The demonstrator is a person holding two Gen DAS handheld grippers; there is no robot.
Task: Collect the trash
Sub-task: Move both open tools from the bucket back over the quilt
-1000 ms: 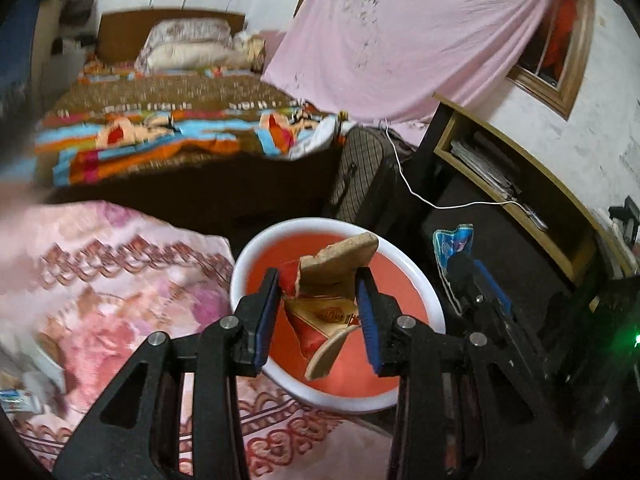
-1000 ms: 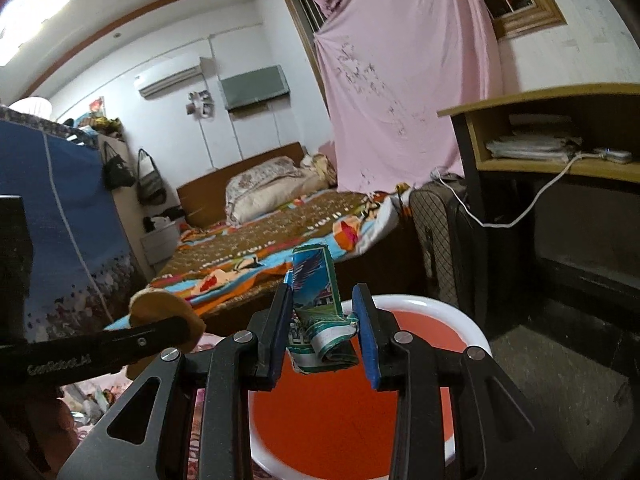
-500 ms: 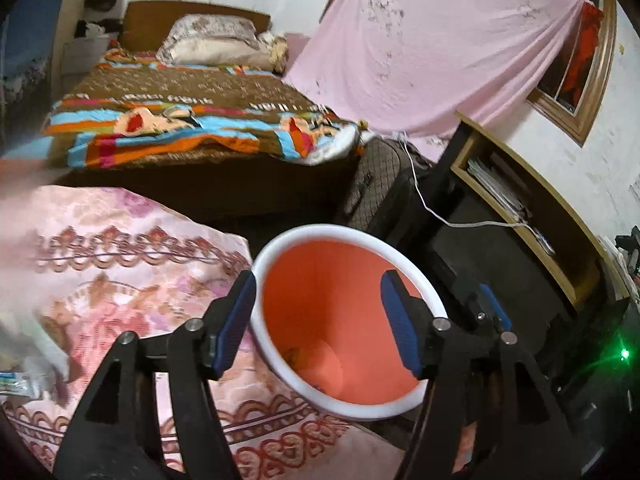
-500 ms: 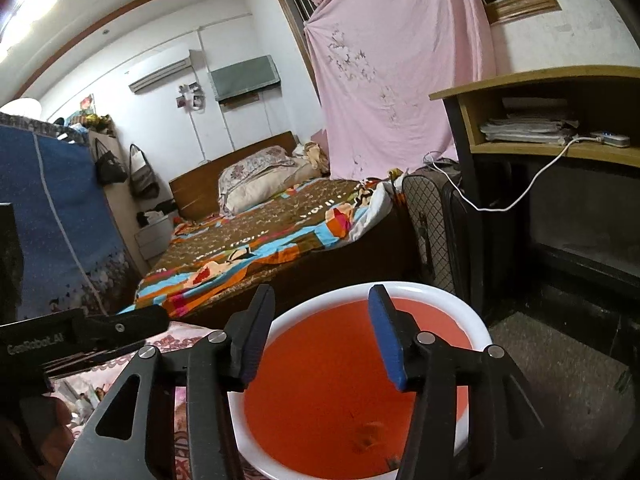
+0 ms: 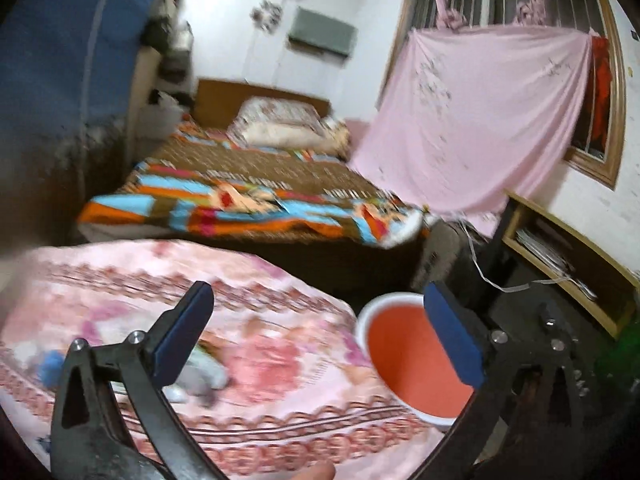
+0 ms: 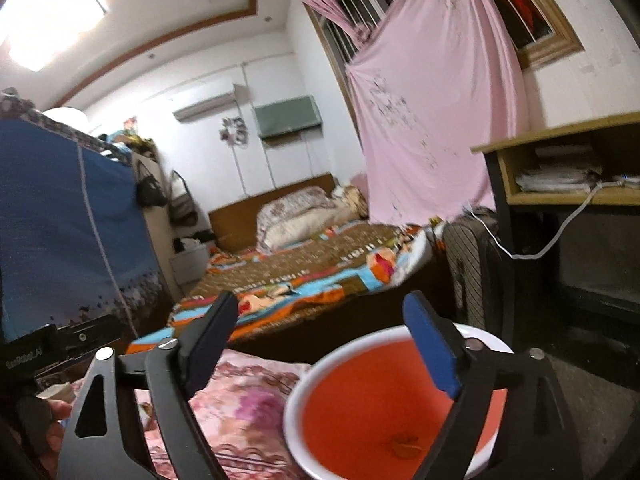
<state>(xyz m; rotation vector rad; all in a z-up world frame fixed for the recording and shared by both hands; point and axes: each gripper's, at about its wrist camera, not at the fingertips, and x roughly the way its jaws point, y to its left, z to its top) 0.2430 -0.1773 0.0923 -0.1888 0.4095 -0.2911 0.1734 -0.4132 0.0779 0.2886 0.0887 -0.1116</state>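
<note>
My left gripper [image 5: 318, 334] is spread wide with nothing between the blue pads [image 5: 180, 334], and it's hanging over the pink flowery blanket [image 5: 256, 344]. Just past its left finger there's some blurry stuff lying on that blanket: a grey-white crumpled bit [image 5: 200, 374] and something blue [image 5: 50, 362] further to the left. Can't really tell what either one is, the picture's smeared. Off by the right finger sits the orange bucket [image 5: 404, 356] with the white rim, right up against the edge of the blanket, and that finger covers part of it.

My right gripper [image 6: 320, 346] is gaping open too, nothing in it. It's up above the same bucket [image 6: 360, 392], with the right-hand finger over the rim. Down at the bottom of the bucket I can make out a small brownish scrap [image 6: 404, 446], so that's where some of the trash is. The blanket [image 6: 236, 400] shows to the left of the bucket from this side.

Further out it's just the bedroom. There's a bed [image 5: 248, 196] with a loud striped cover and a pillow [image 5: 280, 126] at the headboard, a pink sheet [image 5: 480, 120] hung over the window, a wooden shelf unit [image 6: 568, 160] with papers on it and a white cable [image 6: 552, 240] dangling off, and a dark suitcase [image 6: 468, 260] standing between the bed and the shelf. Blue fabric wardrobe [image 6: 52, 220] on the left.
</note>
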